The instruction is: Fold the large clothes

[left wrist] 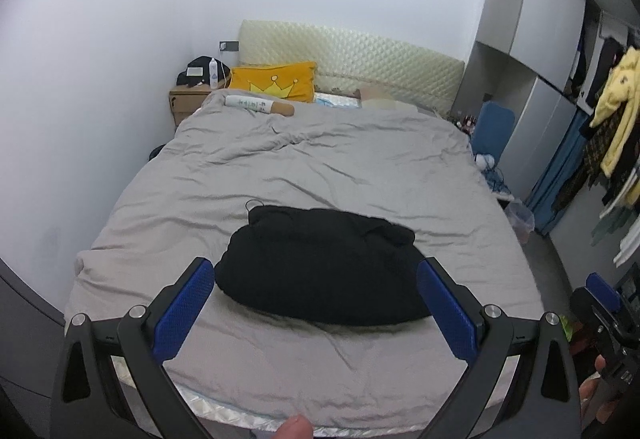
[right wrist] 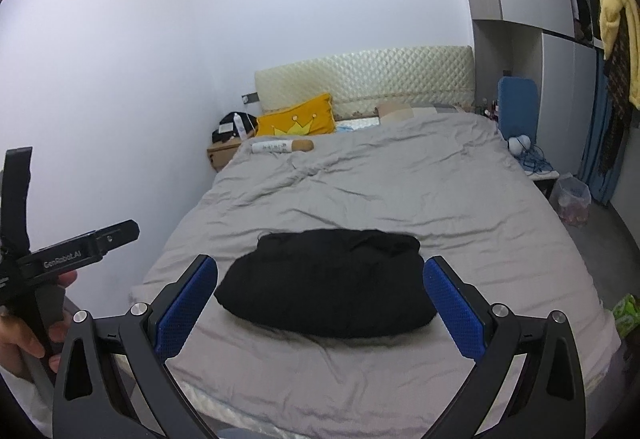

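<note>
Left gripper (left wrist: 316, 291), right gripper (right wrist: 320, 295): jaws spread, empty, above bed (left wrist: 360, 167). Garment (left wrist: 320, 267) bundled compactly; fold likely finished, next: smooth or release.

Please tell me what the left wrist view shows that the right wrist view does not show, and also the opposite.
Only the left wrist view shows the thin loop at the black garment's far left corner, and the right gripper at the right edge, too cut off to judge its jaws.

Only the right wrist view shows a green box on the floor and the left gripper's body, seen from the side.

Both show the black garment bundled on the grey duvet, untouched, between open blue fingers, plus the yellow crown pillow, the quilted headboard and the hanging clothes.
</note>
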Action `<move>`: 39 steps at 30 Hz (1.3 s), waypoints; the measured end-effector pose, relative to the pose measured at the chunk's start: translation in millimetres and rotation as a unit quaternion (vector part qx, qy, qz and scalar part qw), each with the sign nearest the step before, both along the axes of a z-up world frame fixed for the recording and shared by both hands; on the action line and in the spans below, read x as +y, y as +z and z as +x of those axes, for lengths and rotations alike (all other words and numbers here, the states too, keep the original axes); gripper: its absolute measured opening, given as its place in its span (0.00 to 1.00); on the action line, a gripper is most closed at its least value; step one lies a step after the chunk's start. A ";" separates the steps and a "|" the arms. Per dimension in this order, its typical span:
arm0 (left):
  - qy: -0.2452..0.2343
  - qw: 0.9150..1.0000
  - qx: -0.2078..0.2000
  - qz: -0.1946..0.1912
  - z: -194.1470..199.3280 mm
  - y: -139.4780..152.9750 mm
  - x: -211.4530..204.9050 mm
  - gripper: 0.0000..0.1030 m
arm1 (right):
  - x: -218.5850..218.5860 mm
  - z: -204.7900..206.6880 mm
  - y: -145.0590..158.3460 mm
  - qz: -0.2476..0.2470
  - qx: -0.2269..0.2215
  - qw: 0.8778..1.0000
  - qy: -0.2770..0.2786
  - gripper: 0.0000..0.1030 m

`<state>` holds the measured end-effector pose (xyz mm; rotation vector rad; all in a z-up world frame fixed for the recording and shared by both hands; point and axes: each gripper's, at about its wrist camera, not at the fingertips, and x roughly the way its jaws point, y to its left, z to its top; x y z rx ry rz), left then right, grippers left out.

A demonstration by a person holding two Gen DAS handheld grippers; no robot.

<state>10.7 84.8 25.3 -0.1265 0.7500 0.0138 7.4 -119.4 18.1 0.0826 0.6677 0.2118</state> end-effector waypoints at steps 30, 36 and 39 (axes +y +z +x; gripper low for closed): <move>0.010 0.999 0.051 0.010 -20.2 -29.3 -0.3 0.98 | -7.7 -11.8 -28.4 -0.012 0.043 0.999 -0.005 1.00; 0.013 0.999 0.051 0.010 -23.8 -30.6 0.0 0.99 | -8.2 -10.5 -27.5 -0.011 0.042 0.999 -0.005 1.00; 0.014 0.999 0.051 0.011 -23.6 -30.3 0.6 0.99 | -8.0 -12.2 -26.9 -0.013 0.041 0.999 -0.002 1.00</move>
